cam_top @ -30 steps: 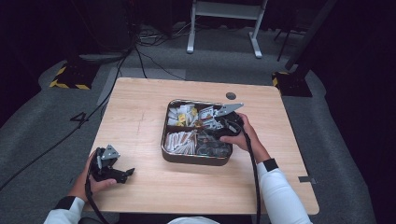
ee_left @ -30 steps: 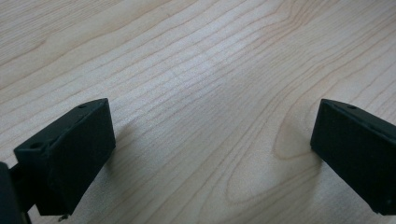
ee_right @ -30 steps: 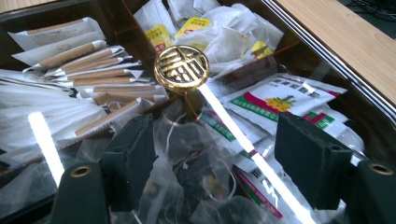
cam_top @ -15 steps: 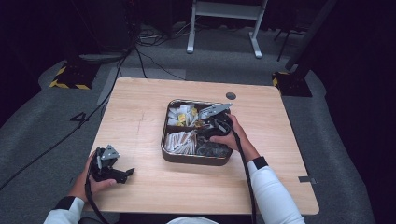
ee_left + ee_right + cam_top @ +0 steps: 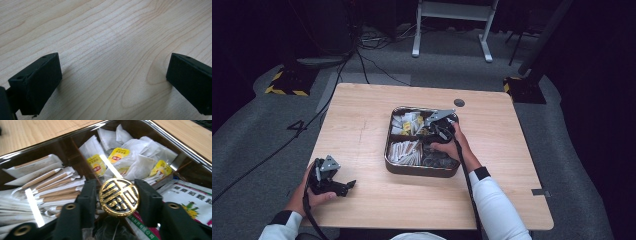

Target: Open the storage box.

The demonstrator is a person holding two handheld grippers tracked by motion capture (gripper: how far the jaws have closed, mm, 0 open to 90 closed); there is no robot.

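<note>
A dark metal tray (image 5: pixel 422 170) with several compartments sits mid-table. It holds white and yellow tea bags (image 5: pixel 117 155), paper stick packets (image 5: pixel 50 185) and green-printed sachets (image 5: pixel 190 195). A round gold knob (image 5: pixel 118 197) stands at the tray's centre. My right gripper (image 5: pixel 116 184) reaches into the tray (image 5: pixel 175 147); its jaws have just been closing and now press on the knob from both sides. In the high view the right gripper (image 5: pixel 432 135) is over the tray's middle. My left gripper (image 5: pixel 346 186) rests near the front left of the table, open, with bare wood between its jaws (image 5: pixel 113 72).
The wooden table (image 5: pixel 362 125) has a dark round grommet (image 5: pixel 459 103) behind the tray. Cables trail on the grey floor at the back left, and a white metal stand (image 5: pixel 452 30) is beyond the table's far edge.
My right gripper has shifted left and a little down toward the tray's centre, and its jaws have closed onto the gold knob. The left hand has stayed still.
</note>
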